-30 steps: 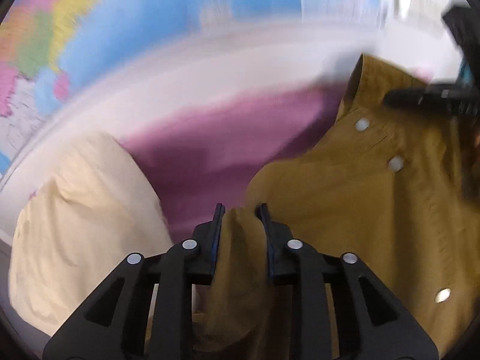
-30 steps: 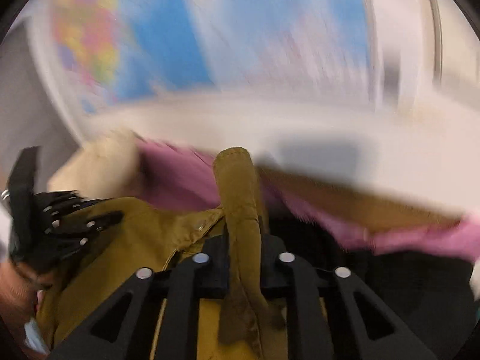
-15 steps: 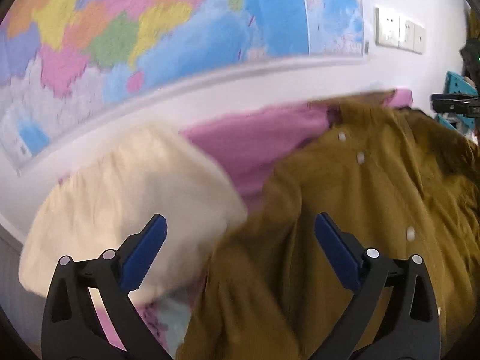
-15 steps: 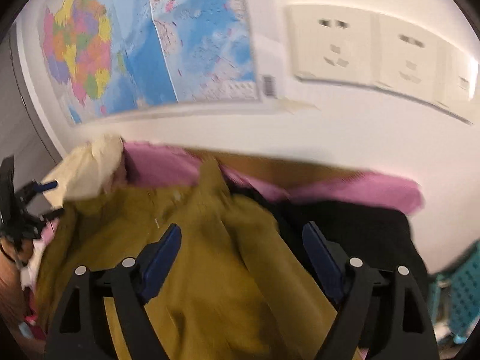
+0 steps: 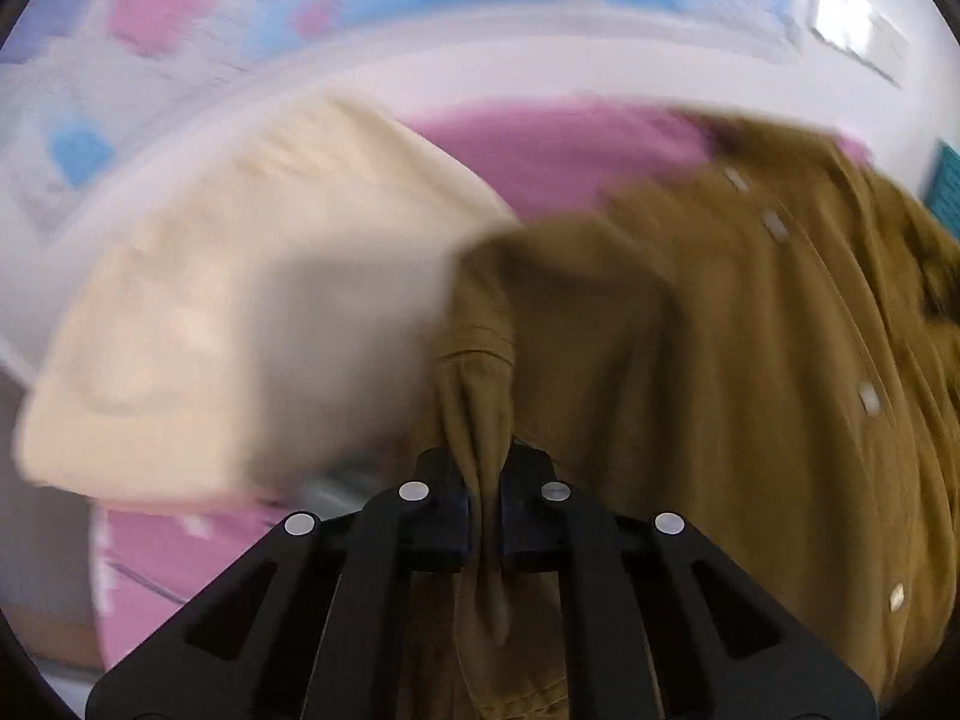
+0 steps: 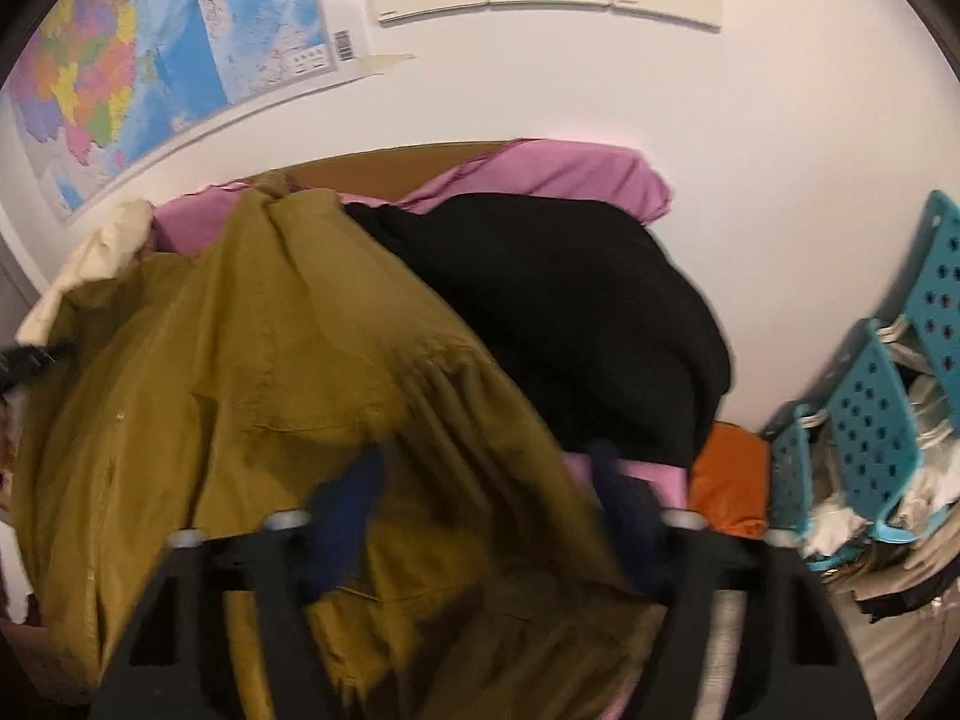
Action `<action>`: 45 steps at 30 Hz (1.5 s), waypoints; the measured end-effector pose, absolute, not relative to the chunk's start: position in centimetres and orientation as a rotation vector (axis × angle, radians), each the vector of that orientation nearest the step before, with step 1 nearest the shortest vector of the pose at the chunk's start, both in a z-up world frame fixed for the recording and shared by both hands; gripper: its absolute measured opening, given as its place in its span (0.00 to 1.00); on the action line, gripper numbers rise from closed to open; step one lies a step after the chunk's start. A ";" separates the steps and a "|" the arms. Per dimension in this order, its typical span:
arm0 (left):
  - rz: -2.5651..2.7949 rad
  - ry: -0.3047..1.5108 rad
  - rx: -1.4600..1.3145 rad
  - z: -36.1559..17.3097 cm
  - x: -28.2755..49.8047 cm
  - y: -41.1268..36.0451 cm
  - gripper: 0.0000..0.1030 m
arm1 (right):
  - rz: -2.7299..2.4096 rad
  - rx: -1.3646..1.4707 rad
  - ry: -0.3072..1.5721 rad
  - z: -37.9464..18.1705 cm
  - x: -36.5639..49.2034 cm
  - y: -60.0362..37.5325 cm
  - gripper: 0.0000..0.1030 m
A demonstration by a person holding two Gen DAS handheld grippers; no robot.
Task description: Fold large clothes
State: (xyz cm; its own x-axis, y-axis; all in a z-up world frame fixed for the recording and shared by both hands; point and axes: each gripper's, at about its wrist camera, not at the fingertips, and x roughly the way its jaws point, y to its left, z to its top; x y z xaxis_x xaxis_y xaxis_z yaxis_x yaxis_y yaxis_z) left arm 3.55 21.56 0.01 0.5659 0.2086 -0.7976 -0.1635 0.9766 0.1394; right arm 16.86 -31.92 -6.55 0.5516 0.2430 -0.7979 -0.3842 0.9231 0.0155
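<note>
The left gripper (image 5: 483, 516) is clamped on a gathered fold of the mustard-brown buttoned cotton shirt (image 5: 720, 360); its jaws have just closed and the cloth is pinched between the pads, a rope of fabric running straight ahead from them. From that grip the shirt spreads up and to the right, its button placket running diagonally away along the garment's long axis. The right gripper (image 6: 486, 516) has jaws apart, having just narrowed, with the shirt (image 6: 270, 360) lying under and between the blurred blue pads; no pinch is visible. The left hand is therefore judged the only one holding, and the right must still secure an edge below it. Further off lie a cream folded cloth (image 5: 240, 300), a black garment (image 6: 570, 312), and a pink sheet (image 6: 570, 171) against the white wall (image 6: 660, 96).
</note>
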 end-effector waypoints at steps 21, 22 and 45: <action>0.268 0.777 0.076 3.5 -5.4 19.4 0.87 | 0.445 0.076 0.878 -5.5 9.9 -38.3 0.92; 0.237 0.777 0.083 3.2 -6.3 18.5 0.87 | 0.464 0.068 0.886 -5.7 8.9 -38.1 0.93; -0.989 0.877 -0.101 -1.7 -4.8 -12.1 0.95 | 0.710 0.218 0.796 0.0 2.6 -33.9 0.11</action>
State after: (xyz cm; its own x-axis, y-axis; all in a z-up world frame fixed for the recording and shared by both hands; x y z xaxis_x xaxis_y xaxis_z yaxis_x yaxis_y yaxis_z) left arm -4.83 -12.10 -1.71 0.2475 -0.7620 -0.5984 0.6854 0.5742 -0.4477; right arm 2.56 -33.89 -0.04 0.4853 0.6565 -0.5774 -0.4993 0.7503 0.4333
